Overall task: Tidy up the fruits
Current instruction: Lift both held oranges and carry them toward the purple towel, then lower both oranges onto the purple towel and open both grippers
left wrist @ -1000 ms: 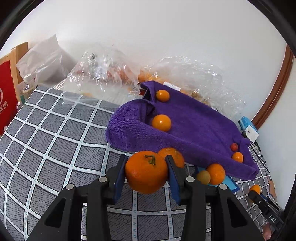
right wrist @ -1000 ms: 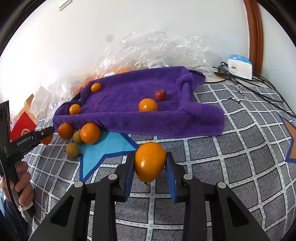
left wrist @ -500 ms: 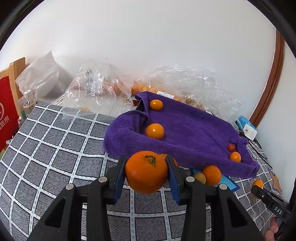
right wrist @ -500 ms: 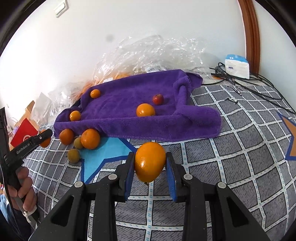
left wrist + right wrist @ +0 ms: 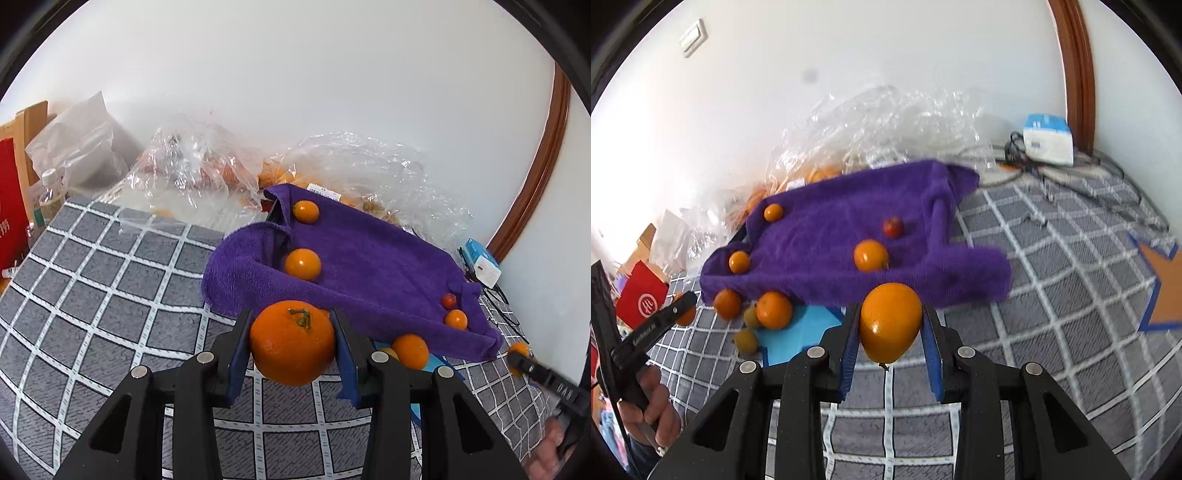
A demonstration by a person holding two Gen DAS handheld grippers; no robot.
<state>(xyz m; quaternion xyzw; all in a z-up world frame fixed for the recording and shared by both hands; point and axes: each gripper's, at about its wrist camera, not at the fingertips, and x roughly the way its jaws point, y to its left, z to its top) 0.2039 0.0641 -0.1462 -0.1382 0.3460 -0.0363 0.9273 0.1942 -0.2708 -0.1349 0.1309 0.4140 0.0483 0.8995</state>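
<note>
The left gripper is clamped on a stemmed orange, stem up, held above the grey checked cover. The right gripper grips a smooth orange between its blue pads, stem end pointing down, also clear of the cover. Beyond both lies a purple towel with raised, folded edges. On it sit 3 small oranges and 1 small red fruit. Just off the towel's near edge, around a blue star patch, lie 2 more oranges and 2 small greenish-yellow fruits. Clear plastic bags with more orange fruit inside are heaped against the white wall behind the towel. A white and blue box with cables sits beside the brown door frame. In the right wrist view a hand holds the left gripper's handle at the left edge; that view is slightly blurred.
</note>
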